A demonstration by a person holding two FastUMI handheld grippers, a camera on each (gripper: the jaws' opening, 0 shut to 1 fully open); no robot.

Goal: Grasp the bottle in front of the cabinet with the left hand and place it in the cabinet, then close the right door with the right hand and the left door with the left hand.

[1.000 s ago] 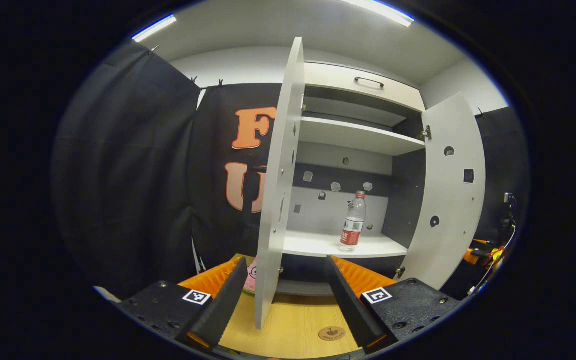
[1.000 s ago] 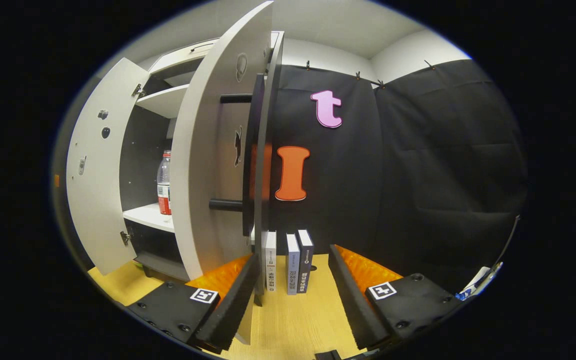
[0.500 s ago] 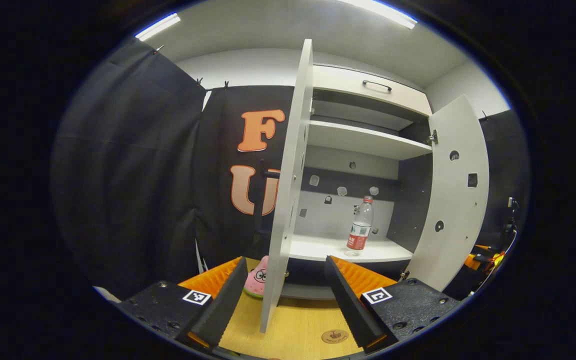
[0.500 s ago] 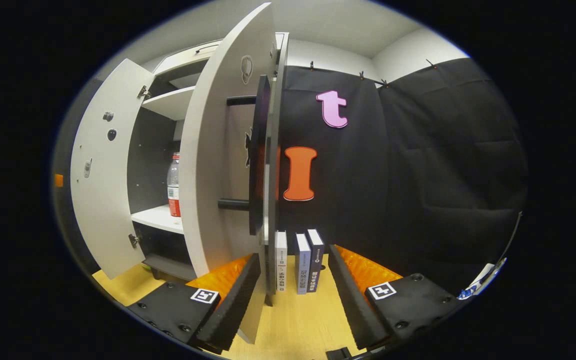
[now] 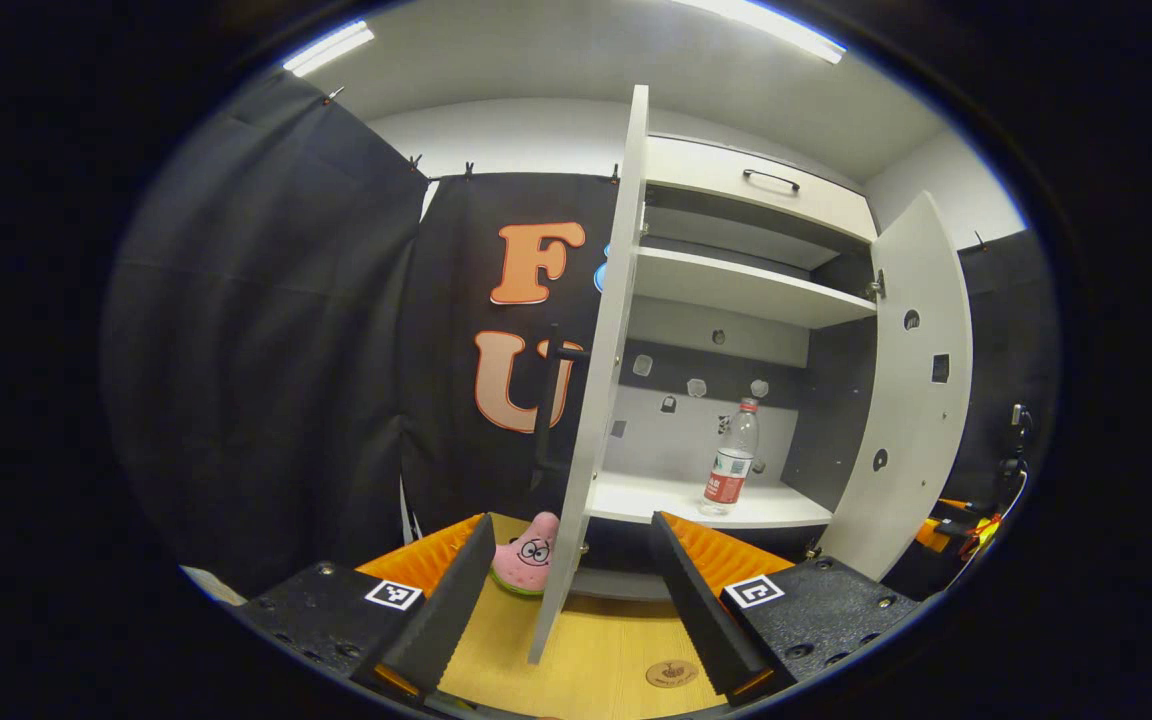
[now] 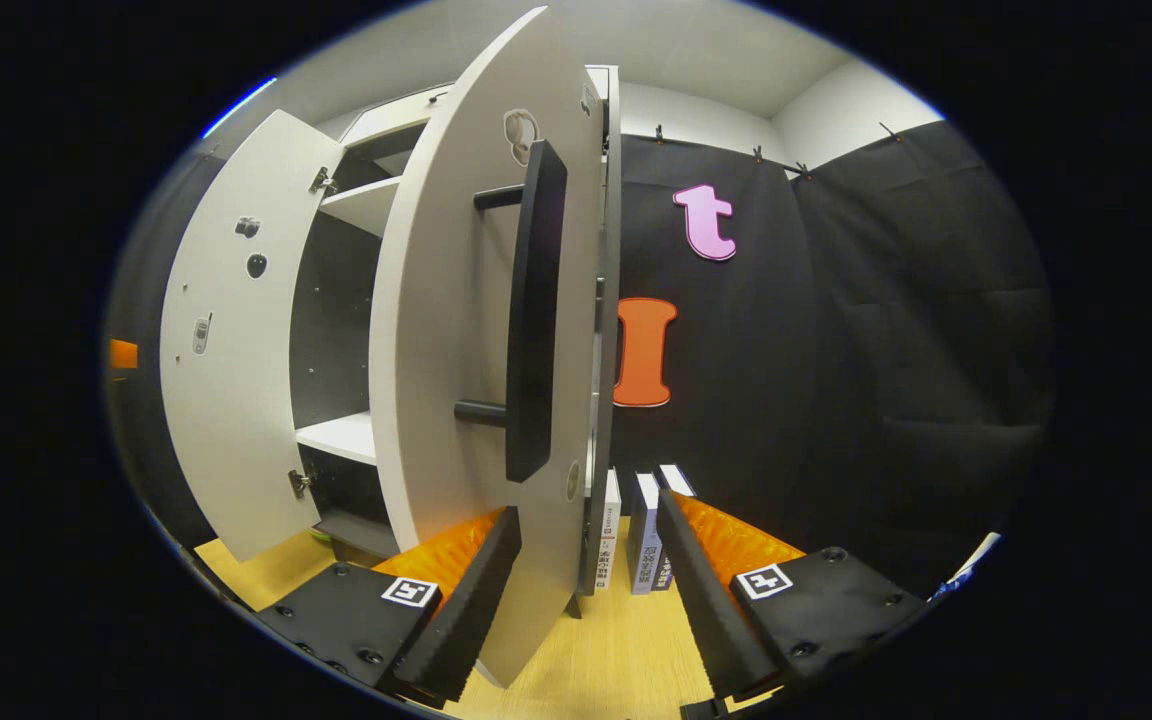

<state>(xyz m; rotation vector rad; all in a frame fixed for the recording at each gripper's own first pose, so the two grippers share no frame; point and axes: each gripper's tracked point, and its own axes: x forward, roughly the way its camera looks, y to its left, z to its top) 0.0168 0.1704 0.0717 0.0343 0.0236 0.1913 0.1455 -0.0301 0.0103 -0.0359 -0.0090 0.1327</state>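
Observation:
The clear bottle (image 5: 733, 470) with a red label stands upright on the lower shelf (image 5: 681, 497) of the white cabinet. Both doors stand open. In the left gripper view the left door (image 5: 601, 380) shows edge-on and the right door (image 5: 914, 400) swings out at the right. My left gripper (image 5: 571, 610) is open in front of the cabinet, with the left door's lower edge seen between its fingers. In the right gripper view the right door (image 6: 446, 380) shows its outer face and black handle (image 6: 533, 310). My right gripper (image 6: 586, 610) is open just behind that door's lower edge.
A pink star plush (image 5: 528, 555) lies on the wooden table (image 5: 606, 650) left of the cabinet. Upright books (image 6: 636, 530) stand right of the cabinet. Black cloth walls close both sides. The left door (image 6: 236, 340) juts out at the far left.
My left gripper has drawn back and left; the bottle looks smaller and the plush has come into view. My right gripper has shifted round to the right door's outer face, hiding the bottle.

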